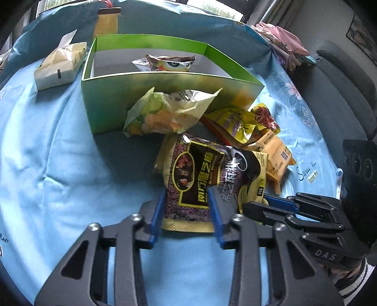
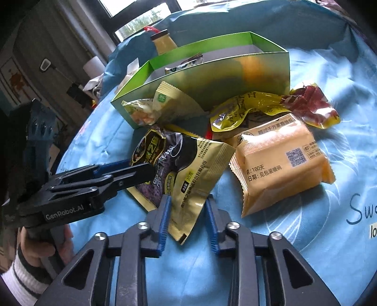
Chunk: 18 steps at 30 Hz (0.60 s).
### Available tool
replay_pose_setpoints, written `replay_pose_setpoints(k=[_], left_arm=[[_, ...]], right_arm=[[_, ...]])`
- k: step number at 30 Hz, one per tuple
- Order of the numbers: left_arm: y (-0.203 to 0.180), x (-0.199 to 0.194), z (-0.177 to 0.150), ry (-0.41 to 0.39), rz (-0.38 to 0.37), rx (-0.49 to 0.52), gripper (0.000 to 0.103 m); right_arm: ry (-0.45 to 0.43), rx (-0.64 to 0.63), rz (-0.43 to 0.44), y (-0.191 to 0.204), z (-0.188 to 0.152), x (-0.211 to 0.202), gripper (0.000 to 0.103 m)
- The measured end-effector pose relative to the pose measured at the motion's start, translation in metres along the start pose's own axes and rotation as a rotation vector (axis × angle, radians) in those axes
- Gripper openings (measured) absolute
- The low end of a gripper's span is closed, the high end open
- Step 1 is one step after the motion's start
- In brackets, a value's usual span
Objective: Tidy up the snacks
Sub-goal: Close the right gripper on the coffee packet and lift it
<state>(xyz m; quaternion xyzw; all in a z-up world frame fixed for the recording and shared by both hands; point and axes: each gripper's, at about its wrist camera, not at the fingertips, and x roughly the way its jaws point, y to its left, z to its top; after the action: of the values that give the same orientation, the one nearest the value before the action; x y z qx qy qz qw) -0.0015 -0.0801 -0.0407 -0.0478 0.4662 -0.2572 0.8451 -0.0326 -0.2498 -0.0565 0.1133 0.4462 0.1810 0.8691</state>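
Two black sesame sachets overlap on the blue cloth in front of a green box [image 1: 165, 89]. My left gripper [image 1: 186, 195] is shut on the purple-and-black sachet [image 1: 188, 179], its blue pads pressing both long edges. My right gripper [image 2: 188, 200] is shut on the second sachet [image 2: 193, 174], which shows its yellow back and lies partly over the first. In the left wrist view the right gripper [image 1: 247, 207] comes in from the right; in the right wrist view the left gripper [image 2: 150, 169] comes in from the left. One snack packet [image 1: 169, 62] lies inside the box.
A pale crumpled packet [image 1: 165, 110] leans on the box's front wall. Yellow [image 2: 235, 113], red [image 2: 313, 106] and orange [image 2: 280, 162] packets lie right of the sachets. A tissue pack [image 1: 61, 63] and a bottle [image 1: 106, 21] sit behind and left of the box. A chair [image 1: 341, 94] stands beyond the table's right edge.
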Motion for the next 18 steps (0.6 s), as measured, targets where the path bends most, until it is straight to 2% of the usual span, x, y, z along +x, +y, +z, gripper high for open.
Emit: replay_pose_setpoints(k=[2, 7, 13, 18], left_arm=[[-0.002, -0.004, -0.004, -0.005, -0.011, 0.002, 0.028], [-0.005, -0.014, -0.012, -0.013, -0.031, -0.01, 0.024], [-0.014, -0.048, -0.015, -0.087, -0.05, -0.008, 0.024], [-0.021, -0.066, -0.004, -0.138, -0.026, 0.019, 0.024]], right_arm=[[-0.007, -0.009, -0.003, 0.002, -0.003, -0.002, 0.016], [-0.017, -0.04, 0.008, 0.009, -0.01, -0.011, 0.015], [-0.047, -0.067, 0.036, 0.019, -0.009, -0.033, 0.015], [-0.08, -0.093, 0.049, 0.027, -0.002, -0.044, 0.015]])
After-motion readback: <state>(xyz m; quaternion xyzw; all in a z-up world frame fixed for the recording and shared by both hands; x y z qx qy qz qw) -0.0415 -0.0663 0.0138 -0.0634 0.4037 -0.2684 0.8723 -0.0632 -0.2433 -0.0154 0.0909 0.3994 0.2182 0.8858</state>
